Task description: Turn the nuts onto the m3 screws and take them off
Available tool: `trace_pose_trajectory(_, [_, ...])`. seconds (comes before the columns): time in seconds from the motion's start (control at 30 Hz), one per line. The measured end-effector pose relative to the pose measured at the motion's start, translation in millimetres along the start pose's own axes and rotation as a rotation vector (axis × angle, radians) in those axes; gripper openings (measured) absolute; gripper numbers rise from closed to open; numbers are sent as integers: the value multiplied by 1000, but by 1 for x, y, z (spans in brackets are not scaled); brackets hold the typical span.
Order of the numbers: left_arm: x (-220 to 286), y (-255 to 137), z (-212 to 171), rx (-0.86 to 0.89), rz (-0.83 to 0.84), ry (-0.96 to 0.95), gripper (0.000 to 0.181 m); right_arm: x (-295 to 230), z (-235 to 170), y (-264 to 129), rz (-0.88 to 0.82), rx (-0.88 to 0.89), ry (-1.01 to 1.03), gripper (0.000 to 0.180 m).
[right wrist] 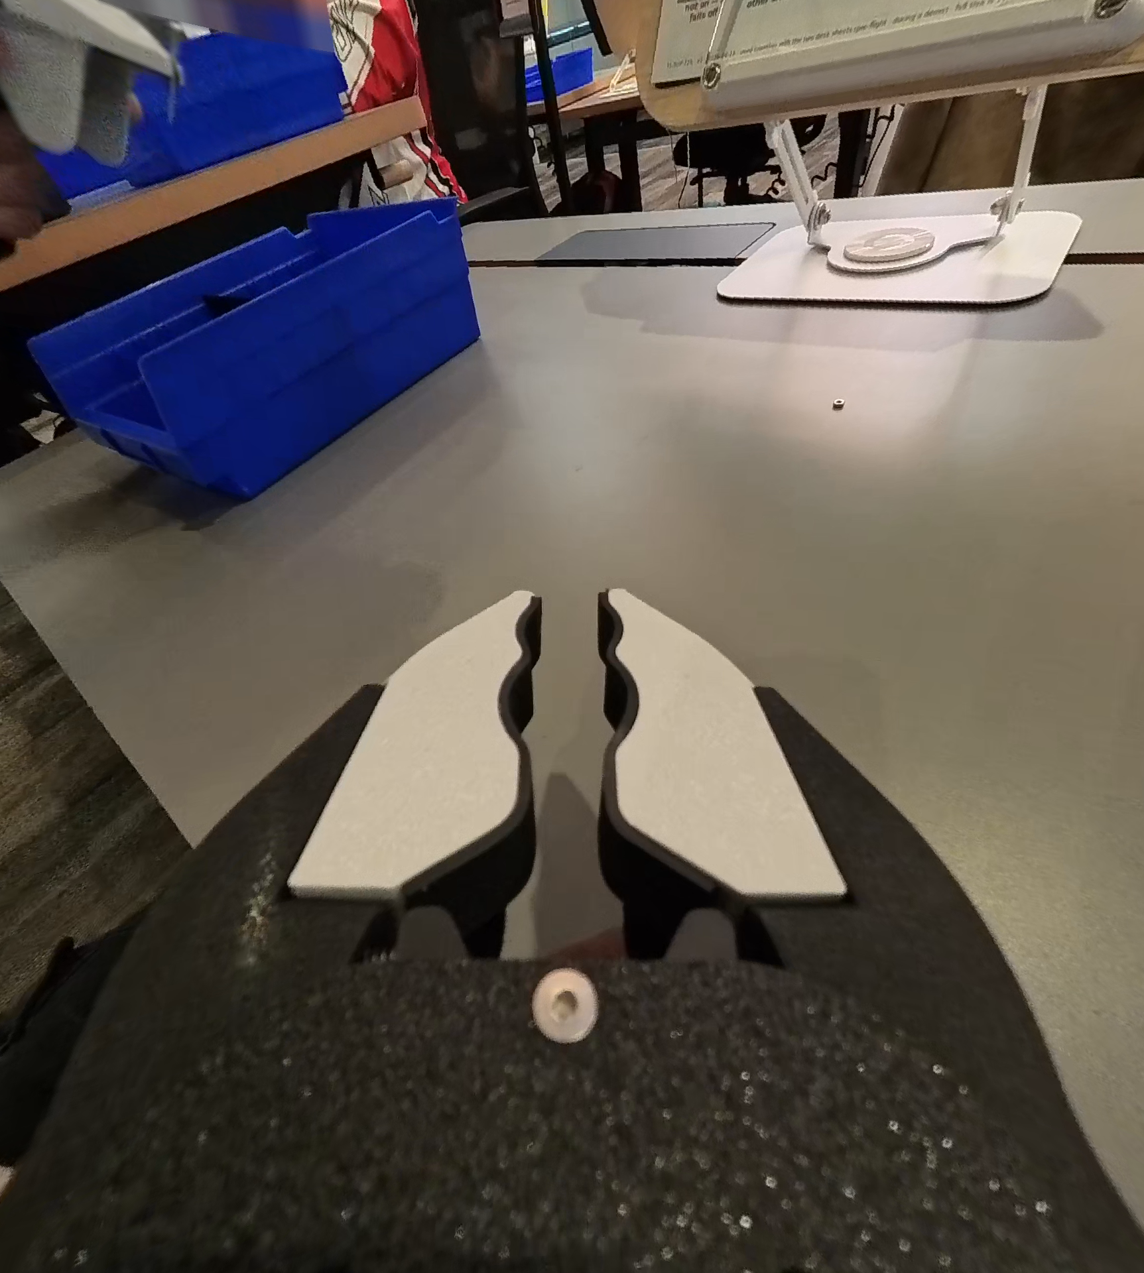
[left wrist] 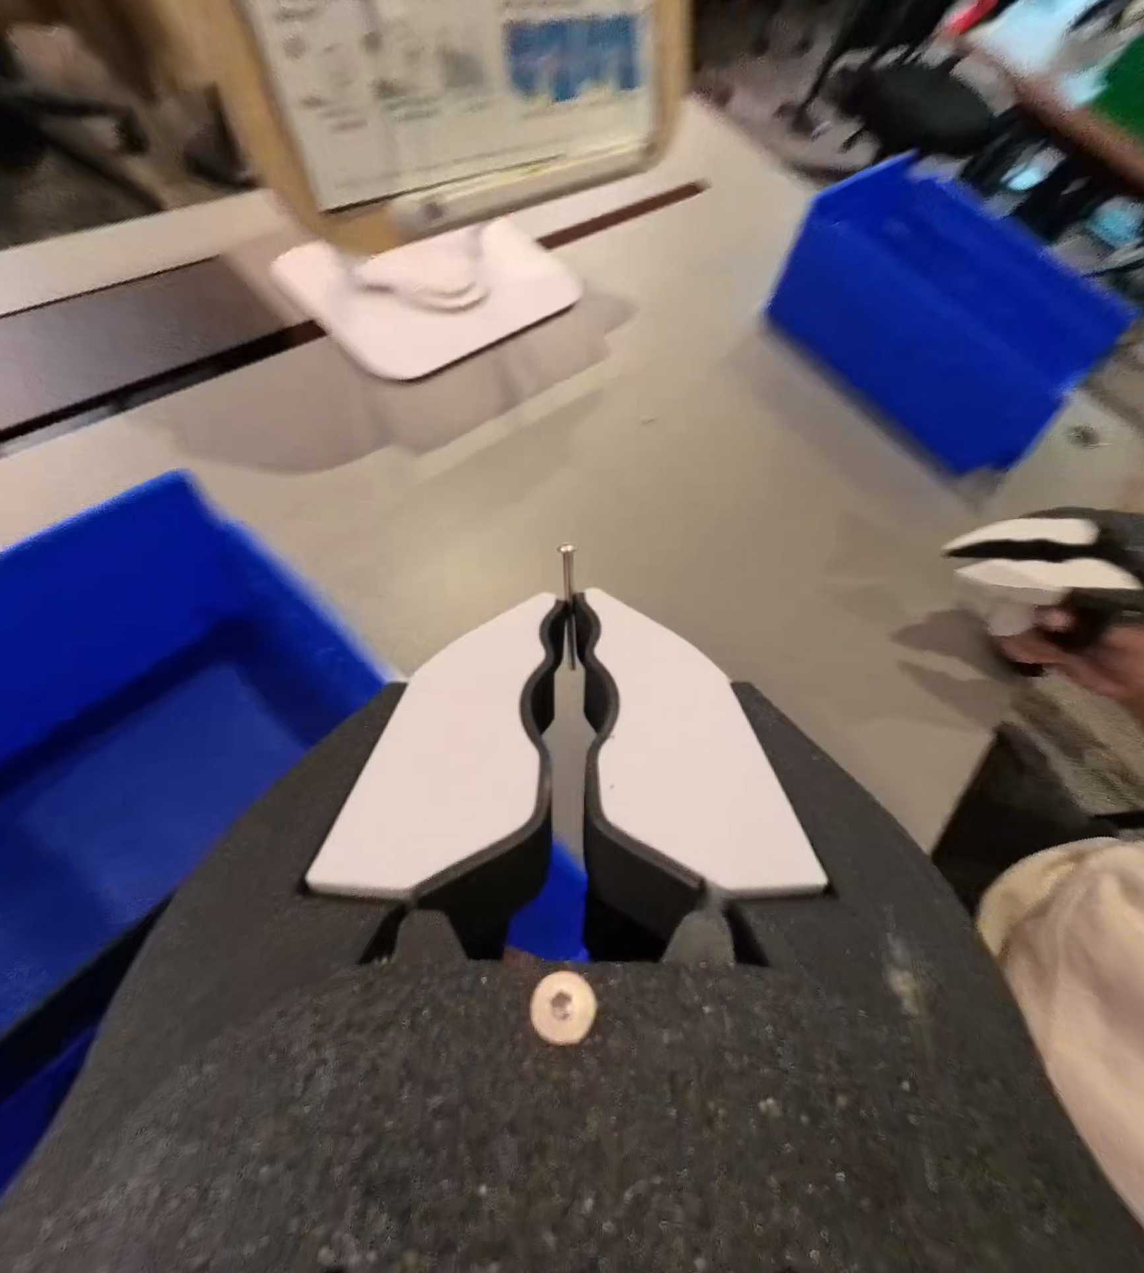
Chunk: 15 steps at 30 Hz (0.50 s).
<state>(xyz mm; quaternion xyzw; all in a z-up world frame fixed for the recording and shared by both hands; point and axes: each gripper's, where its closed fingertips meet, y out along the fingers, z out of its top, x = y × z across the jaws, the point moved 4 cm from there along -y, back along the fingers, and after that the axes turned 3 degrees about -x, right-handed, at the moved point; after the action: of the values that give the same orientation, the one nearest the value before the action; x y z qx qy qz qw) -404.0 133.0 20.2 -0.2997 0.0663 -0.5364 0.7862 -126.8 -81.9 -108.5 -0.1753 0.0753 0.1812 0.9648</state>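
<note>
My left gripper (left wrist: 570, 601) is shut on a thin silver screw (left wrist: 567, 572). The screw stands upright between the tips, head up, above the grey table (left wrist: 693, 496). My right gripper (right wrist: 569, 601) is open with a narrow gap and holds nothing, low over the table. It also shows at the right edge of the left wrist view (left wrist: 955, 559). A small nut (right wrist: 837, 404) lies loose on the table far ahead and to the right of the right gripper. The left gripper shows blurred at the top left of the right wrist view (right wrist: 173, 65).
A blue bin (left wrist: 107, 689) sits close on the left in the left wrist view, another blue bin (left wrist: 934, 310) at the far right. In the right wrist view a blue bin (right wrist: 266, 358) stands at the table's left. A white stand base (right wrist: 899, 268) holds a framed sheet.
</note>
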Motion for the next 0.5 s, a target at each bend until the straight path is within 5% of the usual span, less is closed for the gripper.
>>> trace_pose_trajectory(0.2, [87,39,-25,136,-210,-9,2,-7,0,1,53,-5,-31,15])
trace_pose_trajectory(0.4, [147,84,-31,225,-508,-24,2,-57,39,0,518,62,-55,11])
trace_pose_trajectory(0.5, [173,98,-24,266,-647,-1,2,-61,67,5,562,92,-43,10])
